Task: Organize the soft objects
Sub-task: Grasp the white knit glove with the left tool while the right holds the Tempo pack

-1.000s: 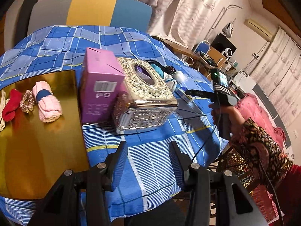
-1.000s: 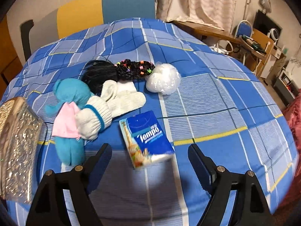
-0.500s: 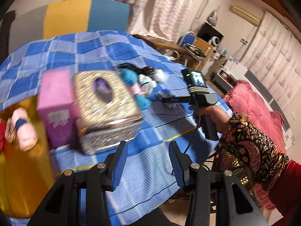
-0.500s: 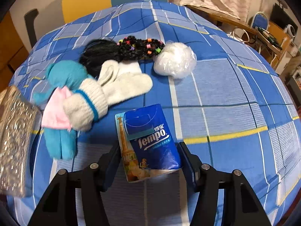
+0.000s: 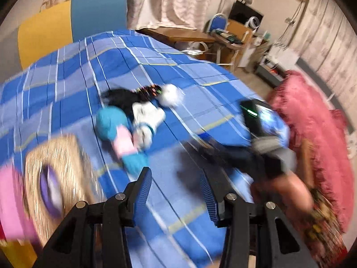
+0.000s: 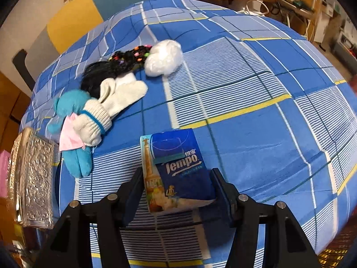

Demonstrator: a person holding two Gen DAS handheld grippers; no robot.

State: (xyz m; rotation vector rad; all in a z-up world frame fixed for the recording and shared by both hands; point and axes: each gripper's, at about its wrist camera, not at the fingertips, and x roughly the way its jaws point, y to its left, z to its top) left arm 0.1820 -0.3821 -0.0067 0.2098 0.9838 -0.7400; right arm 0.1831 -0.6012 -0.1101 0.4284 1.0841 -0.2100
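Note:
My right gripper is shut on a blue Tempo tissue pack, its pads pressing both long sides near the table's front edge. Behind it on the blue checked cloth lies a pile: a white knit mitten, a teal soft piece with a pink patch, a black beaded hair piece and a white fluffy ball. My left gripper is open and holds nothing, above the cloth in front of the teal piece. The left wrist view is blurred.
An ornate silver tissue box stands left of the pile, with a pink box beside it. A person's hand holds the right gripper's handle at the table's right edge. A pink cushion and a yellow-and-blue chair back lie beyond.
The right gripper has moved in over the tissue pack and shut on it. The left gripper has swung right, from the gold tray and boxes toward the sock pile, jaws unchanged.

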